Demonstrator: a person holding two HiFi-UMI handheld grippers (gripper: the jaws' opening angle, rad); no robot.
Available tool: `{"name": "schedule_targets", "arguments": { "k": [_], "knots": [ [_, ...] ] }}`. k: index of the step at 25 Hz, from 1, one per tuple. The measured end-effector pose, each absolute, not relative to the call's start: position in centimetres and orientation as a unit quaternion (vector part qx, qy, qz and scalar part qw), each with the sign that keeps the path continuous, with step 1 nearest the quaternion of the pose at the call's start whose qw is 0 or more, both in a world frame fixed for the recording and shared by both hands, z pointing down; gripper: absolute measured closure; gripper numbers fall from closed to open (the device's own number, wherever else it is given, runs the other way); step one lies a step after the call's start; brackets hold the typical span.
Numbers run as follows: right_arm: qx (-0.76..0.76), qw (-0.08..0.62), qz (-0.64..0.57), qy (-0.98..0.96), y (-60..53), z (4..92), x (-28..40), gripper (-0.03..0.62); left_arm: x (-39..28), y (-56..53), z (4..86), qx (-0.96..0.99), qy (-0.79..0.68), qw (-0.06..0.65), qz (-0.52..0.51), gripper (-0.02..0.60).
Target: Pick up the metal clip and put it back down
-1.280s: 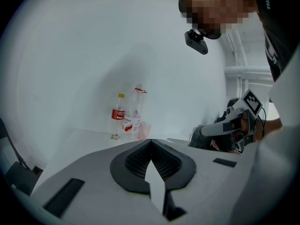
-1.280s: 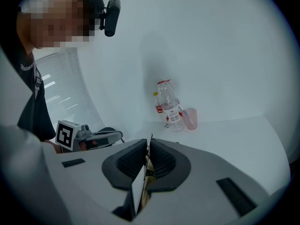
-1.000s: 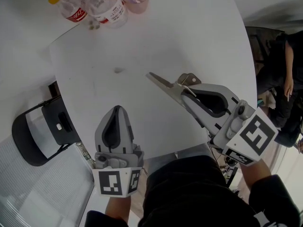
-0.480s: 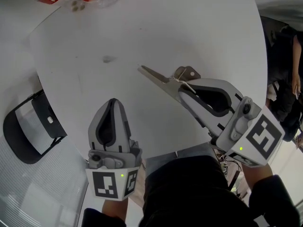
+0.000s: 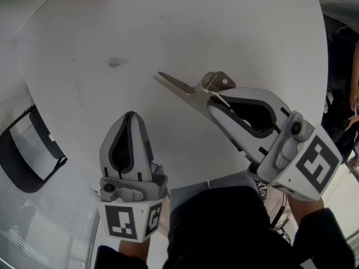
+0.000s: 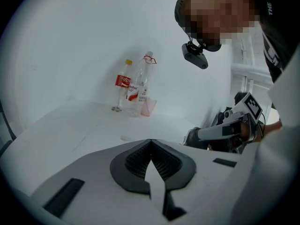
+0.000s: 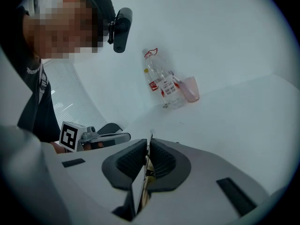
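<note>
The metal clip (image 5: 182, 88) is a long flat silver piece with a pointed tip toward the upper left and a hinge tab (image 5: 217, 81) at its back. It hangs just above the white table (image 5: 252, 32), with my right gripper (image 5: 210, 101) shut on its rear half. In the right gripper view the clip (image 7: 149, 144) shows edge-on between the ribbed pads (image 7: 130, 159). My left gripper (image 5: 129, 116) hovers at the near left, apart from the clip, shut with nothing in it; its pads (image 6: 136, 159) meet.
Two plastic bottles (image 6: 133, 89) and a pink cup (image 6: 149, 107) stand at the table's far side. A black chair (image 5: 25, 156) sits off the left edge. A small smudge (image 5: 115, 62) marks the tabletop. A person (image 5: 343, 94) is beyond the right edge.
The head view has shifted, so the bottles and cup have slid out of the top of the frame. Both grippers keep their places and the clip stays held.
</note>
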State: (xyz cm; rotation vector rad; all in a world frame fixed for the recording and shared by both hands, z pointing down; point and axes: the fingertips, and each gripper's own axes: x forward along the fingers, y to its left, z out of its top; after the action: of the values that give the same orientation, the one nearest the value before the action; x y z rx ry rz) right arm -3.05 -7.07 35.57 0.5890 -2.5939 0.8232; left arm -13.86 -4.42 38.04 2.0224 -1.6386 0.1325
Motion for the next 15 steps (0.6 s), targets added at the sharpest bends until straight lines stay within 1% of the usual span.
{"name": "schedule_targets", "arguments": {
  "k": [7, 15],
  "knots": [
    [0.207, 0.186, 0.308, -0.91, -6.95, 35.93, -2.97, 0.56, -13.06, -4.38, 38.34, 0.75, -0.593, 0.289, 0.049, 0.568],
    [0.199, 0.199, 0.316, -0.906, -6.68, 36.16, -2.94, 0.56, -12.81, -4.44, 37.99, 0.751, -0.588, 0.297, 0.048, 0.568]
  ]
}}
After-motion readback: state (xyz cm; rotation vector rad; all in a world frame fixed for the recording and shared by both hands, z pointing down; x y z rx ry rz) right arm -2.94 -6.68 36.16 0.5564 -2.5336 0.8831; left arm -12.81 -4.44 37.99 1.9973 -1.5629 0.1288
